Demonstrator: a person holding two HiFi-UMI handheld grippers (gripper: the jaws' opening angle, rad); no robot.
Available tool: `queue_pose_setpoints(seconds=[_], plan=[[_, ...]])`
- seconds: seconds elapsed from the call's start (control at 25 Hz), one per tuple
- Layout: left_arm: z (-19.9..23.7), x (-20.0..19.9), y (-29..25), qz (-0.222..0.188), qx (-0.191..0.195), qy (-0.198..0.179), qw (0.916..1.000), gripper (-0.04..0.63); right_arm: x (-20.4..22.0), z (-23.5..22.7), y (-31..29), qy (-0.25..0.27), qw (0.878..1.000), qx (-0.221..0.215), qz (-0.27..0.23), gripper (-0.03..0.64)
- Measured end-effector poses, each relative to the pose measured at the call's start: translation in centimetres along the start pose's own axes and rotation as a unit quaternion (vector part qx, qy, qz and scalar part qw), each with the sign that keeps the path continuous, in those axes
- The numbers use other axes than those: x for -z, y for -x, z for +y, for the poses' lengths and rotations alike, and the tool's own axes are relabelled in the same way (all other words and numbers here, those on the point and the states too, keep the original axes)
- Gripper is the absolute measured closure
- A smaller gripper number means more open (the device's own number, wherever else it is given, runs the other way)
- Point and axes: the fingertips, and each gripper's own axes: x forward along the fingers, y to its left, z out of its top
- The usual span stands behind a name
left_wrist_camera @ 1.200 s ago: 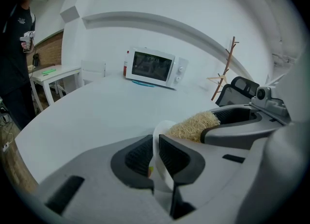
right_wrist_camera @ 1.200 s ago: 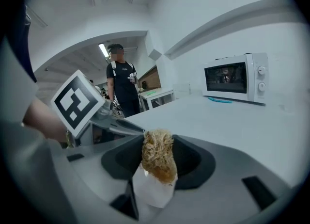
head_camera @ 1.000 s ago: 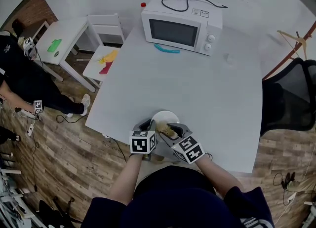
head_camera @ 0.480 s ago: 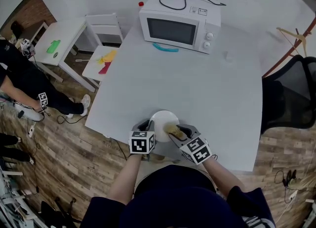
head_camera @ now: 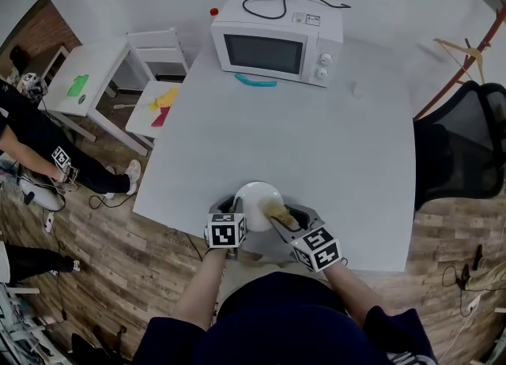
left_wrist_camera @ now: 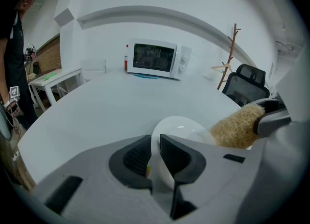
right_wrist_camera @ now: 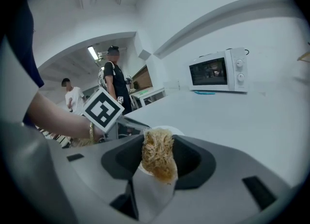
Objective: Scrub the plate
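— White tabletop (head_camera: 316,134) with a wooden floor round it. Where is the plate (head_camera: 254,197)?

— At the near edge of that top, right in front of the person, tilted up off the surface. The left gripper (left_wrist_camera: 154,152) has its rim between its two pads, and those jaws are opening a little.

— And the other claw?

— The right gripper (right_wrist_camera: 157,162) is pinched tight on a tan, fibrous scrubber (right_wrist_camera: 157,154). The scrubber lies against the plate's right side, touching its white face.

— What is farther out?

— A white microwave (head_camera: 273,39) stands at the far end of the top with its cord coiled on its roof, and a blue strip (head_camera: 254,80) lies just in front of it. A black office chair (head_camera: 462,146) sits off the right side. To the left are a small white table (head_camera: 87,75) and a person in dark clothes (head_camera: 32,146).
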Motion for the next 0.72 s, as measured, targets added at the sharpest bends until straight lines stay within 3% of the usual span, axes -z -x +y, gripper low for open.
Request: queue_pose_setpoints(seconds=[0.2,0.48,0.72], plan=[[0.3,0.9,-1.1,0.015,-0.013,-0.018,0.9997,0.534,0.4,-0.4,1.9,-0.040,0.999,0.016,-0.009,0.436],[0.2,1.3,-1.6,0.005,-0.030,-0.034,0.9990,0.532,0.9,-1.0,3.4,-0.084,0.995,0.040,-0.028,0.436],[-0.8,0.9,2.7,-0.013,-0.022,0.002,0.9997,0.532,0.6,0.4,4.1,-0.093,0.994,0.044,-0.046,0.436]])
